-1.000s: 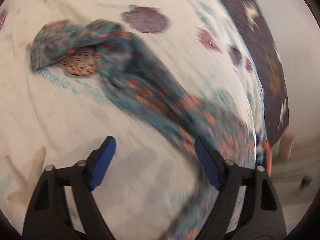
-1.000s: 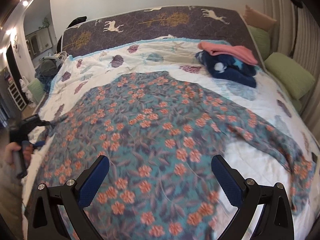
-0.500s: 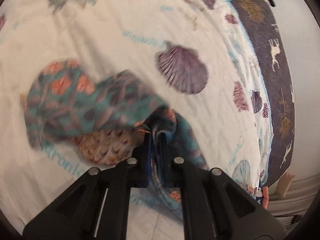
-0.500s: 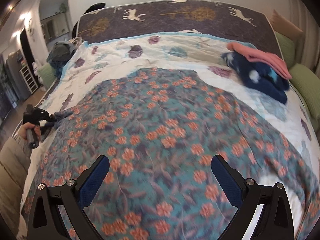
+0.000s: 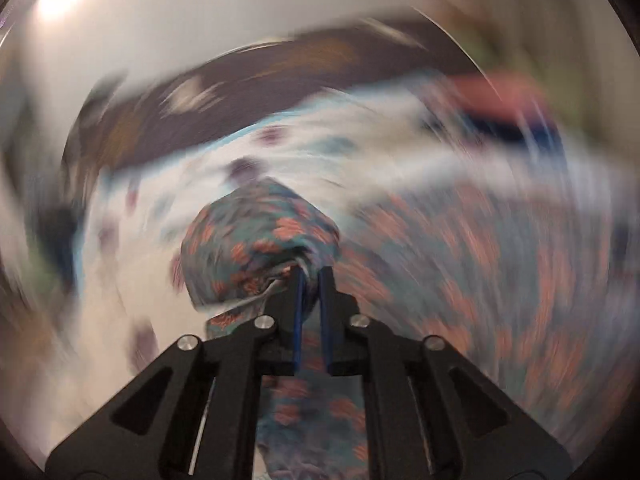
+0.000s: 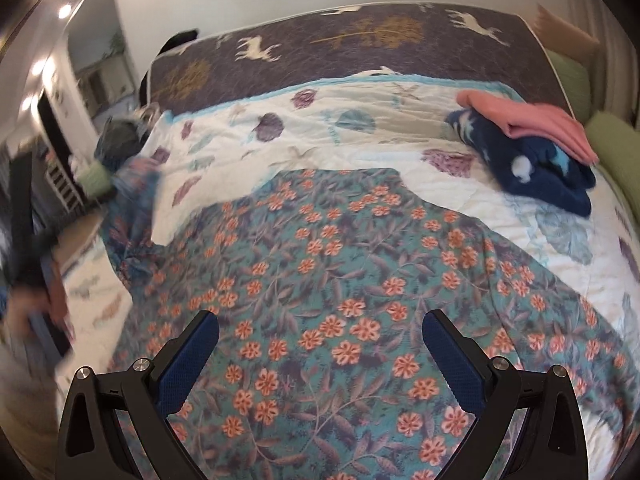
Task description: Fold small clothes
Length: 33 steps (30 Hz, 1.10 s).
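A teal garment with orange flowers (image 6: 352,288) lies spread across the bed. My left gripper (image 5: 311,276) is shut on its sleeve (image 5: 260,248), which bunches up in front of the jaws; that view is heavily blurred. In the right wrist view the lifted sleeve (image 6: 136,184) shows blurred at the left with the left gripper (image 6: 32,240). My right gripper (image 6: 320,328) is open and empty, hovering above the garment's near part.
The bed has a white quilt with shell prints (image 6: 352,120) and a dark headboard with deer (image 6: 360,40). A folded navy and pink pile (image 6: 532,148) sits at the back right. Green pillows (image 6: 612,144) line the right edge.
My left gripper has closed on the sleeve, lifted it off the quilt and swung it round toward the garment's body. My right gripper stays open above the garment.
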Tool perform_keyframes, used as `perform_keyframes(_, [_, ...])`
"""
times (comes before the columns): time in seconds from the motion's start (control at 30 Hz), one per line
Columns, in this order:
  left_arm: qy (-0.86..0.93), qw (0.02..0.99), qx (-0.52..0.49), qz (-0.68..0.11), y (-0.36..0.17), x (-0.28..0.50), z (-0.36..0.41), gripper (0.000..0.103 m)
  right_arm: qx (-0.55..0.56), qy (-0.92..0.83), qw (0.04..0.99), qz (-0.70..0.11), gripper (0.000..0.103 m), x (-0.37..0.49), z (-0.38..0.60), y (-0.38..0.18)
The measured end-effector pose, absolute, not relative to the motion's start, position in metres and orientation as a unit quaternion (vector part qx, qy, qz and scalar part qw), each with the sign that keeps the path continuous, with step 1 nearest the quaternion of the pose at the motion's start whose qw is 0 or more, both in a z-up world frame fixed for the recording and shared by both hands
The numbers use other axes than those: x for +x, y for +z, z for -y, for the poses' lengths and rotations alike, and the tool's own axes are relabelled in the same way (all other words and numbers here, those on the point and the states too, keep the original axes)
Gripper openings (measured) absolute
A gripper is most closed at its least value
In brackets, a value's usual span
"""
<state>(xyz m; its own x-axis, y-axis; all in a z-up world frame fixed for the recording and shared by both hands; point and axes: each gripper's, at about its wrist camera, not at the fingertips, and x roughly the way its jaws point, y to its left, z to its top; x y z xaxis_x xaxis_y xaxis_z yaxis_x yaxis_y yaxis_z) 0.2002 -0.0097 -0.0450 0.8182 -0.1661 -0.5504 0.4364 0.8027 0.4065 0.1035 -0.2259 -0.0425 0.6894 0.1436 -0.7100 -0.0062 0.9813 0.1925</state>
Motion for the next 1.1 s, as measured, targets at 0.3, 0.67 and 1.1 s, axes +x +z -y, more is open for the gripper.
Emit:
perform_keyframes(0.3, [-0.147, 0.864, 0.404, -0.263, -0.117, 0.164, 0.046, 0.022, 0.083, 0.063, 0.902, -0.419, 0.099, 0.115, 0.234, -0.046])
perform_keyframes(0.67, [-0.172, 0.910, 0.232, -0.298, -0.081, 0.201, 0.008, 0.047, 0.137, 0.152, 0.835, -0.511, 0.060, 0.287, 0.174, -0.048])
perform_keyframes(1.1, [-0.241, 0.887, 0.057, -0.389, -0.105, 0.250, 0.006, 0.014, 0.129, 0.098, 0.775, -0.611, 0.043, 0.375, 0.119, -0.089])
